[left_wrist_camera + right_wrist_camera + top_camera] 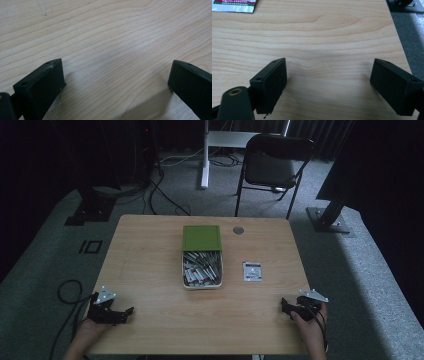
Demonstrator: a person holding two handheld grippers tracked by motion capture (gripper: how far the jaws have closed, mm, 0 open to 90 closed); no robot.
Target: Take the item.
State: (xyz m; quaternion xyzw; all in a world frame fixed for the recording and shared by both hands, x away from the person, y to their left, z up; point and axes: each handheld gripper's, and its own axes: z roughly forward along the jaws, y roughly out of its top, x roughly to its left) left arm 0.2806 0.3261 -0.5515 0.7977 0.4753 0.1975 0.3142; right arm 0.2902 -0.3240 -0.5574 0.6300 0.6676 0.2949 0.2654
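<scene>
Wooden table (150, 270) | tin (202, 270) centre | both claws apart, empty

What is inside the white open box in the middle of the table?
The white open box holds many small silvery-grey packets, piled. Its green lid lies behind it. The bottom is covered by them.

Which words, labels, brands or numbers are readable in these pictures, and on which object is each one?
None can be read.
Small packet: it carries dark print, too small to read from the high view.
Same packet in the right gripper view: red and green print along its edge, cut off and blurred.
Green lid: no text seen.
</scene>
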